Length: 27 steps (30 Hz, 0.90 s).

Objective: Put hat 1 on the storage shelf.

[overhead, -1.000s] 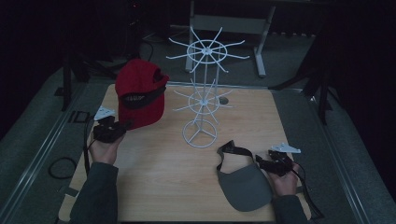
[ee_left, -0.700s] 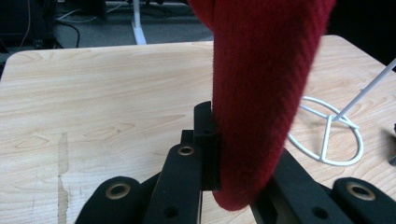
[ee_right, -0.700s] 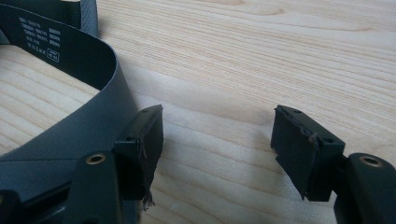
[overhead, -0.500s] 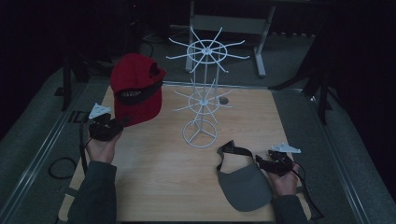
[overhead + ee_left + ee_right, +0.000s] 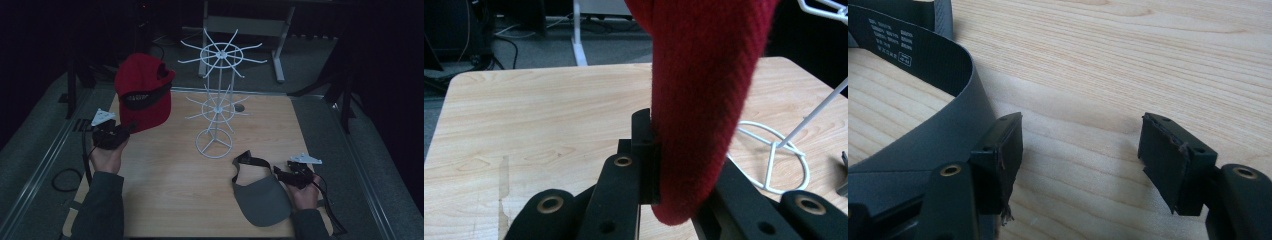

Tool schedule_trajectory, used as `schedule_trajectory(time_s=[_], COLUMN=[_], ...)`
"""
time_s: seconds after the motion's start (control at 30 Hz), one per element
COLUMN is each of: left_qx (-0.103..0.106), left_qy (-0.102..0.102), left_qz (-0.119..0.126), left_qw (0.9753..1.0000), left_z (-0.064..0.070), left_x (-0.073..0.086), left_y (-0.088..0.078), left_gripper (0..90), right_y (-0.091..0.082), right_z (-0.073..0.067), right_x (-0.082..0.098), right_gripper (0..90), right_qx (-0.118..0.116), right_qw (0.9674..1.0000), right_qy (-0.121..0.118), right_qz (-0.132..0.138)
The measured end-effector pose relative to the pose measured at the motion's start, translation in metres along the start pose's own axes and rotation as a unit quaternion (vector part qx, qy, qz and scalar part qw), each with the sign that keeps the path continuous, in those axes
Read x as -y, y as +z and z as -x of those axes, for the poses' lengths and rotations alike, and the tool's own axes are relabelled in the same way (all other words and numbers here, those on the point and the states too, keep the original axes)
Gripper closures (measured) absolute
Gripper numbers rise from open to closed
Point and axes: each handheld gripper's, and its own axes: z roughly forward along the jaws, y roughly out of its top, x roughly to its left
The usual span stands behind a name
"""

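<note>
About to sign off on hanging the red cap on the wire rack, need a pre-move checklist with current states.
1. Left hand-held gripper shut on red cap: ok, the brim is pinched between its jaws in the left gripper view.
2. Cap lifted off the table: ok, high view shows it held up.
3. White wire rack upright, prongs free: ok, nothing hangs on it.
4. Path from cap to rack: ok, no object in between.
5. Right hand-held gripper out of the way: ok, open, low on the table beside the grey visor.
6. Which prong the cap lines up with: cannot tell.
</note>
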Motion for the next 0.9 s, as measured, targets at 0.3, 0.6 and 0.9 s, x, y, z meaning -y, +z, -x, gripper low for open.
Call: schedule_trajectory(time_s=[0.3, 0.6, 0.9], left_qx=[-0.005, -0.008, -0.007], left_qy=[0.001, 0.005, 0.01], left_qz=[0.01, 0.017, 0.021], left_qw=[0.9999, 0.9998, 0.9997], left_z=[0.0, 0.001, 0.004], left_x=[-0.007, -0.014, -0.02], left_y=[-0.005, -0.009, -0.013], left_gripper=[86.0, 86.0, 86.0], right_y=[0.0, 0.0, 0.0], right_z=[0.0, 0.0, 0.0], right_x=[0.0, 0.0, 0.0], right_gripper=[34.3, 34.2, 33.8], right_qx=[0.0, 0.0, 0.0], right_qw=[1.0, 1.0, 1.0], right_qy=[0.0, 0.001, 0.0], right_qz=[0.0, 0.0, 0.0])
